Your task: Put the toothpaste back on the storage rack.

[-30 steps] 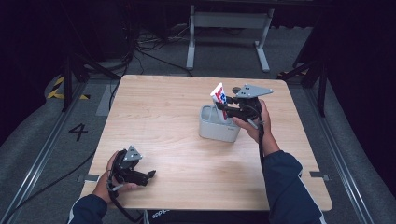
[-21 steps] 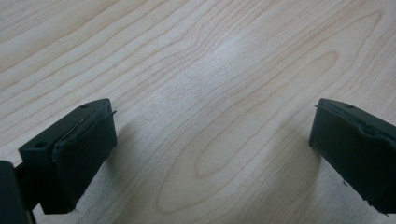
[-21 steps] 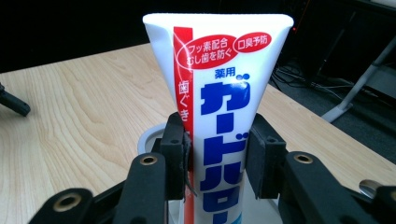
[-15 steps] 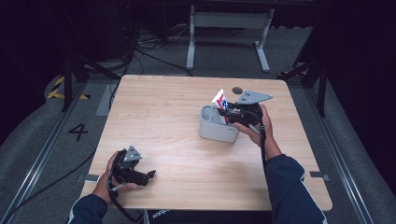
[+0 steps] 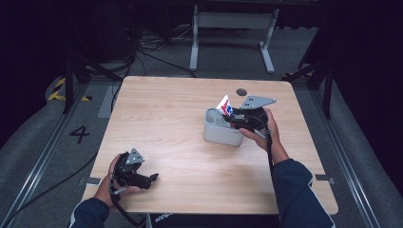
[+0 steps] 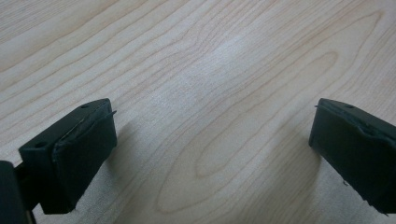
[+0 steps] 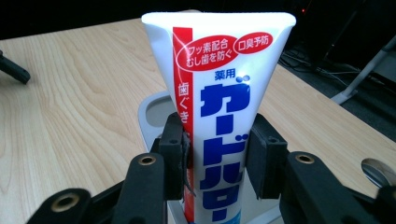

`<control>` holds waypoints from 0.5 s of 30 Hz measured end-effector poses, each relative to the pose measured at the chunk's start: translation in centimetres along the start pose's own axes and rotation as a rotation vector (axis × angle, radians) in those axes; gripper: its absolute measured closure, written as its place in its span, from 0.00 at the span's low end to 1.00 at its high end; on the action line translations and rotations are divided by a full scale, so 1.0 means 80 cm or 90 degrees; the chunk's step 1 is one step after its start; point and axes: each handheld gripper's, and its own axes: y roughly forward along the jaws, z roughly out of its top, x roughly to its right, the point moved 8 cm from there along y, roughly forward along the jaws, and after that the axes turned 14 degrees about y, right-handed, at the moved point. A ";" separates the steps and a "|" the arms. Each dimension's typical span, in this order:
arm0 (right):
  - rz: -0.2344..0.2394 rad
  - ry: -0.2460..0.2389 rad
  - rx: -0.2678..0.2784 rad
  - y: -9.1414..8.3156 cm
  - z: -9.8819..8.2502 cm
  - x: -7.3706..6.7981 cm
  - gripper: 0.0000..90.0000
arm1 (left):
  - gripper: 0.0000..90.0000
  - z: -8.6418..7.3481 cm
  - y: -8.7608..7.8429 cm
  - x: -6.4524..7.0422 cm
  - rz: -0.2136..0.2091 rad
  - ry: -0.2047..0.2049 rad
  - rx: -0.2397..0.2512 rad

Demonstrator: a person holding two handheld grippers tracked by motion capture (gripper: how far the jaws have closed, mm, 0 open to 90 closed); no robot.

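A white toothpaste tube (image 7: 219,107) with red and blue Japanese print stands upright between the jaws of my right gripper (image 7: 217,154), which is shut on it. In the high view the toothpaste tube (image 5: 225,106) pokes up out of a grey holder (image 5: 219,129) near the table's middle right, and my right gripper (image 5: 237,119) sits at the holder's right side. The holder's pale rim (image 7: 152,109) curves behind the tube. My left gripper (image 5: 151,178) rests low on the wooden table (image 5: 166,109) at the front left, open, with bare wood between its fingers (image 6: 74,149).
A small dark round hole (image 5: 241,91) lies in the tabletop behind the holder. A metal frame (image 5: 233,28) and cables stand on the dark floor beyond the table's far edge. The table's front edge runs just under my left hand.
My right gripper has carried the toothpaste tube slightly downward and toward the holder. The left gripper has stayed where it was.
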 end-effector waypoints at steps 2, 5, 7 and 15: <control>0.001 -0.002 -0.009 0.000 -0.003 0.000 0.71 | 0.01 0.000 0.000 0.000 0.000 0.000 0.000; -0.003 -0.004 -0.023 0.000 -0.006 0.001 0.71 | 0.01 0.000 0.000 0.000 0.000 -0.001 0.000; -0.003 -0.007 -0.029 0.000 -0.008 0.001 0.71 | 0.01 0.000 0.000 0.000 0.000 0.000 0.000; -0.011 -0.013 -0.067 0.001 -0.017 0.005 0.70 | 0.01 0.000 0.000 0.000 0.000 -0.002 0.000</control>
